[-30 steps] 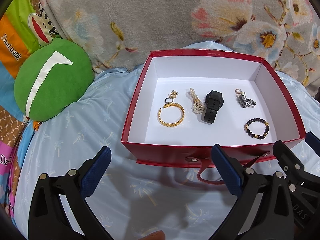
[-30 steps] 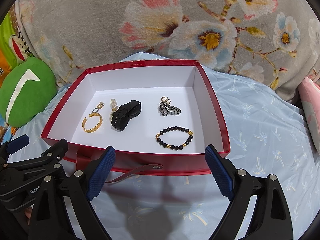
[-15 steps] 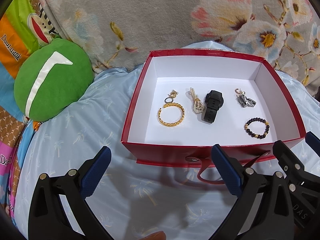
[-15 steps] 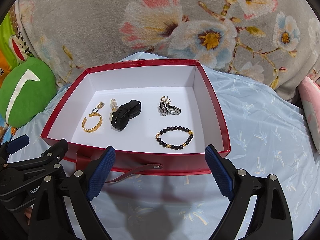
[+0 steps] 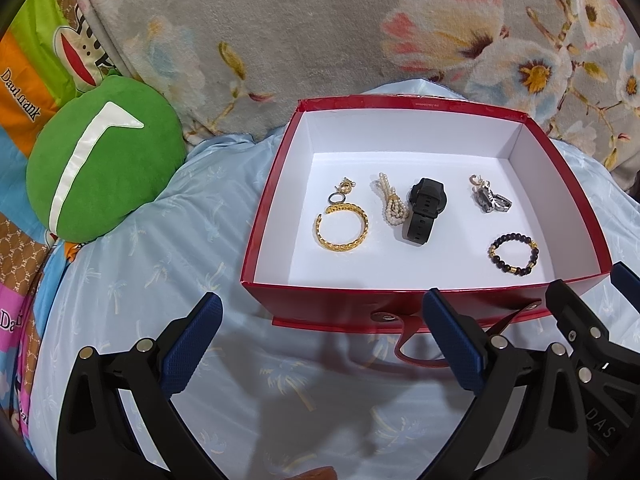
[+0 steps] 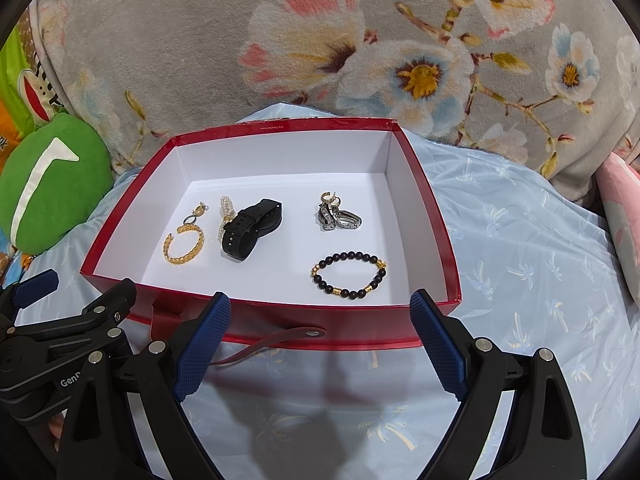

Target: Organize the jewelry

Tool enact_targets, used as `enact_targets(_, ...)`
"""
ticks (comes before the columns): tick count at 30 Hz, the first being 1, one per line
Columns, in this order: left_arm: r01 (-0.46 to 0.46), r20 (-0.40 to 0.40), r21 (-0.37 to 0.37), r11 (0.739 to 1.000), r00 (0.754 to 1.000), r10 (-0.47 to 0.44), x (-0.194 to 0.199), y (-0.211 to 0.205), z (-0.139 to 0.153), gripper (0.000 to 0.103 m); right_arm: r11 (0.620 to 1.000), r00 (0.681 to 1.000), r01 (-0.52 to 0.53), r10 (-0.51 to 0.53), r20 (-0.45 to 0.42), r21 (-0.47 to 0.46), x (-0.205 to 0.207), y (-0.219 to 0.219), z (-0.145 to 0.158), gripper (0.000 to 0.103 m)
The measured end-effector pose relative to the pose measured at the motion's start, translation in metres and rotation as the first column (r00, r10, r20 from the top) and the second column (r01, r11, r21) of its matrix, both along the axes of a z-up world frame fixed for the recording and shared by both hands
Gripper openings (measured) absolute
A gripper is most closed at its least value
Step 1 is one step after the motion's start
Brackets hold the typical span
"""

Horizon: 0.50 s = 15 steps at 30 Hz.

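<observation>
An open red box (image 5: pixel 400 304) (image 6: pixel 280 324) with a white floor sits on the pale blue bedsheet. In it lie a gold bangle (image 5: pixel 342 229) (image 6: pixel 184 245), a small gold ring piece (image 5: pixel 342 192), a pearl strand (image 5: pixel 392 205) (image 6: pixel 225 212), a black watch (image 5: pixel 425 210) (image 6: pixel 252 232), a silver watch (image 5: pixel 490 199) (image 6: pixel 338 216) and a black bead bracelet (image 5: pixel 513 253) (image 6: pixel 349 275). My left gripper (image 5: pixel 320 320) and my right gripper (image 6: pixel 320 320) are both open and empty, side by side just in front of the box.
A green round cushion (image 5: pixel 100 168) (image 6: pixel 44 184) lies left of the box. A grey floral blanket (image 5: pixel 360 32) rises behind it. A pink pillow (image 6: pixel 624 220) is at the far right. The box's red strap (image 5: pixel 416 344) hangs over its front wall.
</observation>
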State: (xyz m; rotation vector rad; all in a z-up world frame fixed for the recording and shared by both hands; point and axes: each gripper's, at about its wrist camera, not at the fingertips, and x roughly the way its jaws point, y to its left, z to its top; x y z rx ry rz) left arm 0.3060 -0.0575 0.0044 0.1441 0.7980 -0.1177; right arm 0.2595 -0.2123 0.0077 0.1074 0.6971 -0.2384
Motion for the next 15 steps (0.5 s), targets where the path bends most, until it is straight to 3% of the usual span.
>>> enact_targets(15,-0.002,-0.027,-0.015,1.000,1.000,0.001,0.0028,0.0015,-0.0025,0.098,1.000,1.000,0.005,-0.005,0.001,-0.003,0.0000,0.0014,-0.0006,0.088)
